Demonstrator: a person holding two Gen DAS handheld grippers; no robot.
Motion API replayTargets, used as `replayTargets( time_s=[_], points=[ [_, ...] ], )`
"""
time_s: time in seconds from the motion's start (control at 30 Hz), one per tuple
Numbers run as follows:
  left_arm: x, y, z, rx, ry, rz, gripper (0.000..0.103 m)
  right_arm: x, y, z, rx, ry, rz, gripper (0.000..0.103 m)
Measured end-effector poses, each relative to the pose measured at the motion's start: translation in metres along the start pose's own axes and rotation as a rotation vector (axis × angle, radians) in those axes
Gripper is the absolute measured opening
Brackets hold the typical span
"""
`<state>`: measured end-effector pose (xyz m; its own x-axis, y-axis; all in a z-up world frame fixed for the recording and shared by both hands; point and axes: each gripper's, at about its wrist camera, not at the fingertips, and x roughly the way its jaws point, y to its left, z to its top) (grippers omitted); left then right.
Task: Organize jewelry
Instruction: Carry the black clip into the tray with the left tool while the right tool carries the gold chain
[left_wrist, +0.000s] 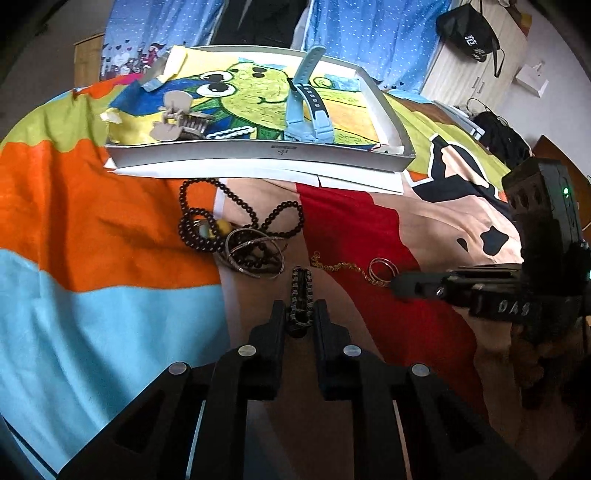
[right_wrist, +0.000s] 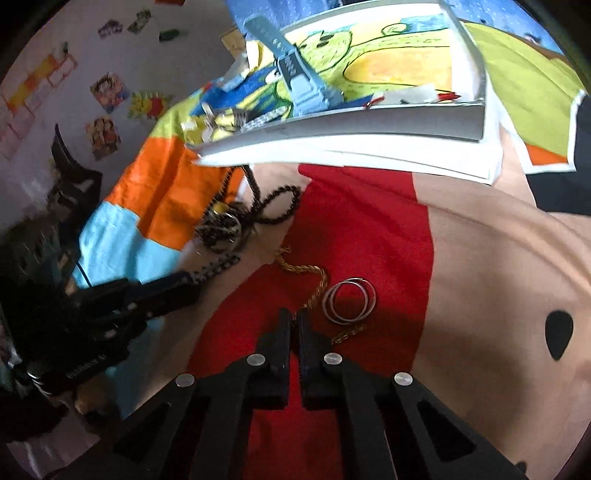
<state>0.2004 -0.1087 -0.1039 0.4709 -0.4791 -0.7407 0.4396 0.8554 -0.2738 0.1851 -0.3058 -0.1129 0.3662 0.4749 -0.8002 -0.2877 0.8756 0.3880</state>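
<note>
Both grippers pinching chains on the bedspread; tray lies far.

Left view: my left gripper (left_wrist: 300, 314) is clamped on the dark chain (left_wrist: 302, 295); I should lift straight up, clear of the bangles (left_wrist: 255, 254) and beads (left_wrist: 236, 218) beyond. Right view: my right gripper (right_wrist: 294, 321) is closed on the gold chain (right_wrist: 310, 277), rings (right_wrist: 349, 301) just right; tray (right_wrist: 351, 122) far.

You are working over a bright cartoon bedspread (left_wrist: 92, 229). Blue dotted curtains (left_wrist: 369, 26) hang behind it. Stickers (right_wrist: 107, 92) dot your white wall (right_wrist: 110, 51). A pale cabinet (left_wrist: 469, 74) stands nearby.
</note>
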Motion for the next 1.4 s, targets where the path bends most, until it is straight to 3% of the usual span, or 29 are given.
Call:
replayTargets(
  time_s=[0.33, 0.57, 0.9, 1.17, 1.4],
  points=[
    [-0.015, -0.007, -0.009, -0.017, -0.016, 0.024, 0.011, -0.035, -0.006, 0.002, 0.128, -0.127, 0.112, 0.003],
    [-0.023, -0.008, 0.001, -0.046, -0.069, 0.017, 0.011, -0.047, -0.004, 0.005, 0.161, -0.192, 0.162, 0.003],
    [-0.047, 0.005, 0.083, -0.083, -0.225, 0.064, 0.011, -0.089, 0.007, 0.059, 0.142, -0.454, 0.220, 0.003],
    [-0.016, 0.034, 0.155, -0.119, -0.277, 0.100, 0.011, -0.092, -0.004, 0.128, 0.108, -0.616, 0.161, 0.003],
    [0.048, 0.057, 0.176, -0.145, -0.177, 0.112, 0.011, -0.052, -0.039, 0.149, 0.134, -0.606, 0.049, 0.003]
  ],
)
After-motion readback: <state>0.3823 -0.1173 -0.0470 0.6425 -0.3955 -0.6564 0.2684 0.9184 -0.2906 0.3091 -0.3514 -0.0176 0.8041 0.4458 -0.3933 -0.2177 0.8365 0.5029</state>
